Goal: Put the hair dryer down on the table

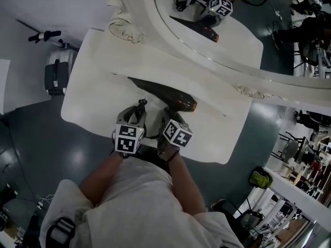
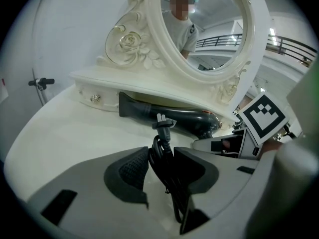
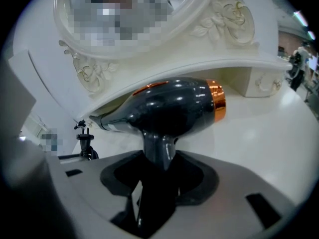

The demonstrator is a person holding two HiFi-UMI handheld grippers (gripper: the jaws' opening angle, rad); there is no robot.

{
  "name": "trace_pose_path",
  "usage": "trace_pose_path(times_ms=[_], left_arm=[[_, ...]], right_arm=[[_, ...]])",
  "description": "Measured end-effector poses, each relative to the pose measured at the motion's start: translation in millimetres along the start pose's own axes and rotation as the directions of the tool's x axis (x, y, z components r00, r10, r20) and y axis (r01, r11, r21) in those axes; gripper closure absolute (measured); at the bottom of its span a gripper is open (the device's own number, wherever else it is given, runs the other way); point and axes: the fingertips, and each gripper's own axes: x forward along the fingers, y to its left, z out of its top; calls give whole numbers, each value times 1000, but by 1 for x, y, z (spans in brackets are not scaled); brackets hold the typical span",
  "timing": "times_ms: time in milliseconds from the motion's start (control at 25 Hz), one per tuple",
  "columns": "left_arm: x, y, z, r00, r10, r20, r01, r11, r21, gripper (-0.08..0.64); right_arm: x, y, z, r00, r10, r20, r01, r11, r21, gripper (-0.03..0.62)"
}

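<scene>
Left hand-held gripper [image 2: 162, 166]: closed on a bundled black cord [image 2: 160, 152]. The pads press it from both sides, and the plug [image 2: 163, 122] sticks up just past the tips.
Right hand-held gripper [image 3: 159, 171]: clamped on the handle [image 3: 158, 151] of the hair dryer [image 3: 169, 108]. The dryer's dark body sits crosswise just beyond the jaws.
Hair dryer, place: directly ahead of both hand-held grippers, low over the white worktop [image 1: 98, 81]. Its nozzle end is tucked beneath the ledge of the mirror [image 2: 209, 29]. No view shows whether the body touches the worktop.
Head view alone: the two hand-held grippers sit side by side at the near edge of the worktop. Their reflection shows in the mirror, and a grey suitcase [image 1: 55, 74] stands on the floor well off to the left.
Left gripper view alone: the dryer shows side-on at full length. A drawer knob [image 2: 94, 99] lies behind its nozzle.
Right gripper view alone: a copper ring [image 3: 217, 103] circles the dryer's rear end. The plug stands off to the left of this hand-held gripper.
</scene>
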Motion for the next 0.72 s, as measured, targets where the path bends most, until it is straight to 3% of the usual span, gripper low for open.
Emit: trace_pose_path(times_ms=[200,440,720], left_arm=[[0,6,-4,1000,20,4,-20,1000,-15,420],[1,16,-10,1000,31,3,-31,998,-47,420],[-1,30,-16,998,59,-3,-59,997,-53,420]], right_arm=[[-9,4,8,999,-30,37,36,986,-164,374],[-31,10,11,992,-47,117,68,981,-181,371],[-54,17,19,971,-68,231,119,969,-215,479]])
